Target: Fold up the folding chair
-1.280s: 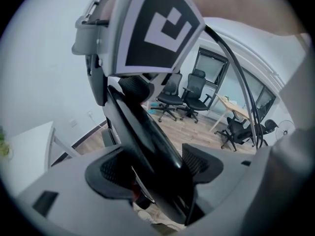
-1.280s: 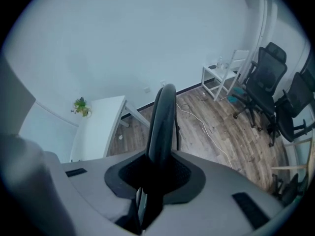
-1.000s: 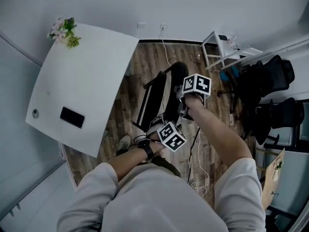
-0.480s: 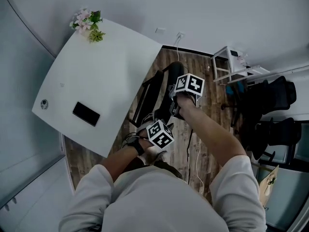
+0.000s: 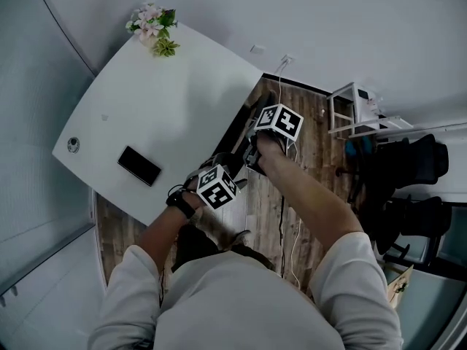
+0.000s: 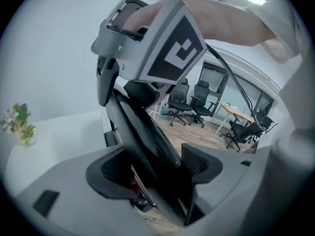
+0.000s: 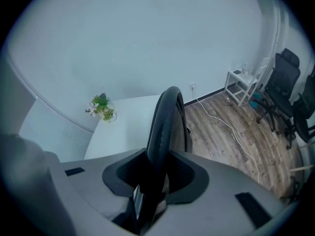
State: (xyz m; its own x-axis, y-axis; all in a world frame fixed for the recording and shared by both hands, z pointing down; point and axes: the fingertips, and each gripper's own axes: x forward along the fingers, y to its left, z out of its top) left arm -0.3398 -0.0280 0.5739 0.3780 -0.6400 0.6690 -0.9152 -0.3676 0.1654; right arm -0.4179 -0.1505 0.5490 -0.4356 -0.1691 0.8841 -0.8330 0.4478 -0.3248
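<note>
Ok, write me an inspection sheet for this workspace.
Surface: wood floor; white table.
Job's things: chair, looks folded flat, upright, close beside the table's edge.
Clutter: flowers and phone on the table.
Grippers: left claw shut on the chair. Right claw has the chair's rim between its jaws, which have just been opening; the pads look to touch it.
Cables: white cable lying along the floor.
Surroundings: office chairs and white rack at the right.
</note>
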